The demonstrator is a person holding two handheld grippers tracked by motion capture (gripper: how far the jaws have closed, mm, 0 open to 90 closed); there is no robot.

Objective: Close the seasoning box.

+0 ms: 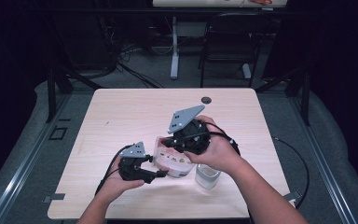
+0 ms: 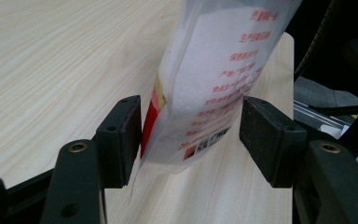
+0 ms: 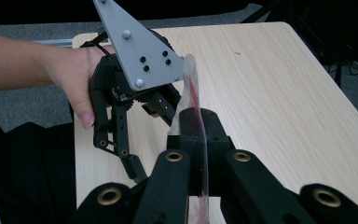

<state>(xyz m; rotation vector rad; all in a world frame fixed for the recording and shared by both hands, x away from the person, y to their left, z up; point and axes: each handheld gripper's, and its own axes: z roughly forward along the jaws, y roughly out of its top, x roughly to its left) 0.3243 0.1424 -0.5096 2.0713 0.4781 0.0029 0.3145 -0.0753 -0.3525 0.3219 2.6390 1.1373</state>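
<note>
The right gripper is pinching the edge of a clear plastic bag with red writing; the bag is sitting between the left gripper's spread jaws

Counter: light wood-grain top, rounded corners, in front of me. Small dark round spot on counter near far edge. Clear glass jar upright on counter near my edge, right of centre. Grey floor around counter. Black chair beyond far edge. White post beside chair. Cables on floor behind counter.
</note>
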